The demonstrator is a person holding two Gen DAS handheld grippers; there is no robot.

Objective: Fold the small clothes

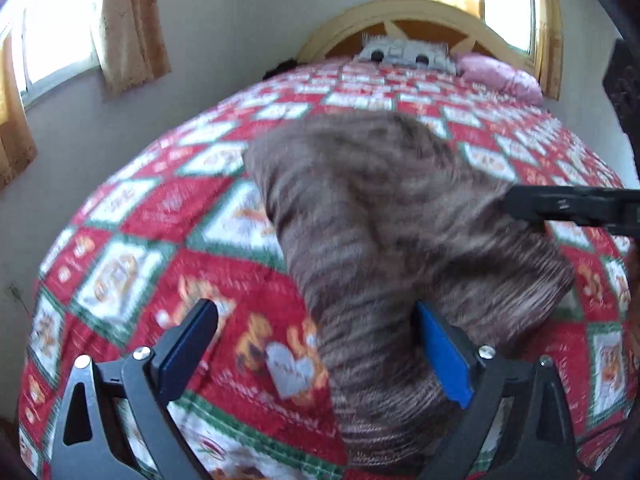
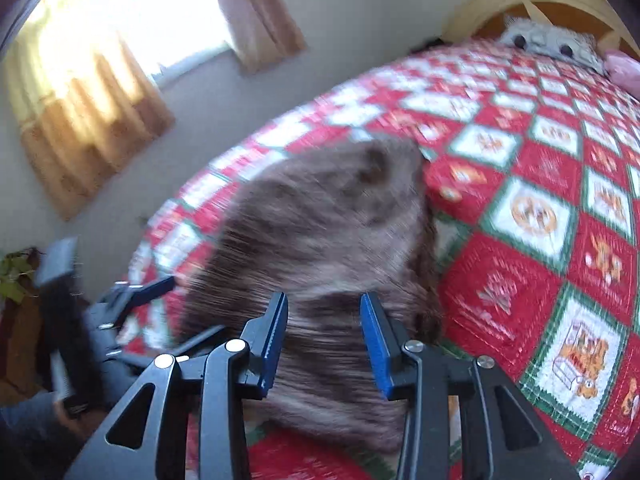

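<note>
both grippers open, left gripper [image 1: 316, 344], right gripper [image 2: 324, 340], over brown garment [image 1: 380, 208]

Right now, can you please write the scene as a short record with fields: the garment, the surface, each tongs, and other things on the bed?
garment: brown knitted garment, lying rumpled on the quilt, blurred
surface: red, white and green patchwork quilt on a bed
left tongs: open wide, garment edge between the fingers, pads not pressing
right tongs: open, above the garment, nothing gripped
other things: grey plush toy and pink pillow by the wooden headboard
</note>
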